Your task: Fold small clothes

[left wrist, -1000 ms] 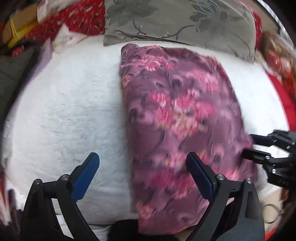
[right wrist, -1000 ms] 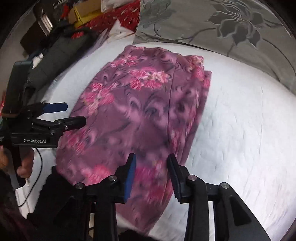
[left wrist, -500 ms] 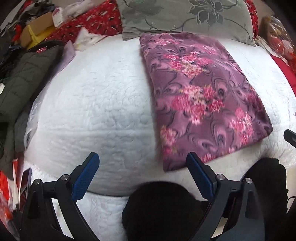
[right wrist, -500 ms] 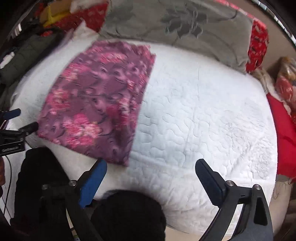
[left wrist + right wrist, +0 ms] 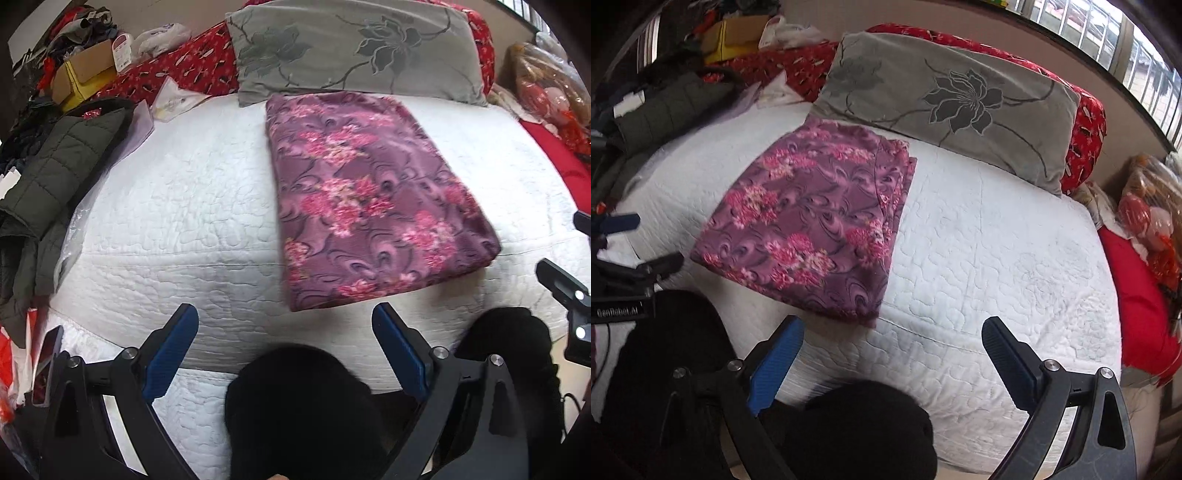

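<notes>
Where the left wrist view looks down its own fingers, a white quilted bedspread (image 5: pixel 177 206) fills the frame; a grey pillow with a dark flower print (image 5: pixel 354 48) lies along its far edge, and a dark green padded jacket (image 5: pixel 55 173) lies at the left; a yellow cardboard box (image 5: pixel 83 75) sits among clutter at the far left corner. The folded purple floral garment (image 5: pixel 369 199) lies flat on the bedspread, right of centre, its far edge touching the pillow. The left gripper (image 5: pixel 284 350) hangs near the bed's near edge, jaws spread wide and holding nothing, apart from the garment; dark rounded shapes below it are too dark to identify; the right gripper (image 5: pixel 565 258) is cut off at the right border.

In the right wrist view the same garment (image 5: pixel 812 229) lies left of centre, layered edges showing along its right side; the pillow (image 5: pixel 945 99) rests against a red patterned cushion (image 5: pixel 1086 147), and a window with bars (image 5: pixel 1115 40) runs across the upper right. The right gripper (image 5: pixel 890 350) is wide open and empty, just short of the garment's near corner; the left gripper (image 5: pixel 639 243) shows partly at the left edge.
</notes>
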`<act>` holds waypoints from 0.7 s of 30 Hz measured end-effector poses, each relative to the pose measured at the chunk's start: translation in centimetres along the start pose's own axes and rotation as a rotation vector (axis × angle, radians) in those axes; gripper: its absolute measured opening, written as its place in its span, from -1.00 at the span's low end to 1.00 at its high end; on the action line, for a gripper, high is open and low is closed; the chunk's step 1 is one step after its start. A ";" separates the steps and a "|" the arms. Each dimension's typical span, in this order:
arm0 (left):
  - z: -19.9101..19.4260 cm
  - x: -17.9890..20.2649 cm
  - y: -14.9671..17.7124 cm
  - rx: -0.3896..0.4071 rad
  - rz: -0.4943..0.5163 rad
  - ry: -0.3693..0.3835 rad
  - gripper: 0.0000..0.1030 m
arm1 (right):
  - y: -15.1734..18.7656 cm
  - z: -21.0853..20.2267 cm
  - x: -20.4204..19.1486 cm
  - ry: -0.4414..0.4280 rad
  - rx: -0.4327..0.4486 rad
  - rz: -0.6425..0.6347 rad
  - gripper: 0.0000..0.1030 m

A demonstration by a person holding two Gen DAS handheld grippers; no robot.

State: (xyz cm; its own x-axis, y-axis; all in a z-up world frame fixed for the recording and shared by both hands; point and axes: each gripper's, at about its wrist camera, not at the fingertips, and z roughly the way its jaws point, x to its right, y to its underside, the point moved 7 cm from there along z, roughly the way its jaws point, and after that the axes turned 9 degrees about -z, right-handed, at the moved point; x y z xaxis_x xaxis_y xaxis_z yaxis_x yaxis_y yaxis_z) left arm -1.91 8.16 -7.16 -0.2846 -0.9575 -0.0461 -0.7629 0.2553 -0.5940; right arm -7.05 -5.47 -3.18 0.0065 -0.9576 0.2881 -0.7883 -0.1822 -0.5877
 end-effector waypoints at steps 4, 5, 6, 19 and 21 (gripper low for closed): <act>-0.8 1.1 0.0 0.013 -0.002 0.021 0.87 | -0.2 -0.2 0.7 0.013 0.019 0.033 0.91; -1.0 1.4 0.0 0.015 -0.005 0.031 0.87 | -0.1 -0.4 1.1 0.023 0.024 0.047 0.91; -1.1 1.6 0.0 0.016 -0.006 0.038 0.87 | -0.1 -0.4 1.4 0.027 0.026 0.056 0.91; -2.1 2.6 0.2 0.023 -0.023 0.071 0.87 | 0.2 -1.3 3.4 0.044 0.055 0.147 0.91; -2.2 2.7 0.2 0.023 -0.022 0.078 0.87 | 0.2 -1.5 3.1 0.042 0.059 0.145 0.91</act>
State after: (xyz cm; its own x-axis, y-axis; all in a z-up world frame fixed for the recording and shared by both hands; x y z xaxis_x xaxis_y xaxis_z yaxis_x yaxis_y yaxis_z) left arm -4.14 5.97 -5.63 -0.3128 -0.9494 0.0299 -0.7565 0.2299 -0.6123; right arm -8.07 -8.18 -1.28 -0.1311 -0.9649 0.2276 -0.7417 -0.0569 -0.6684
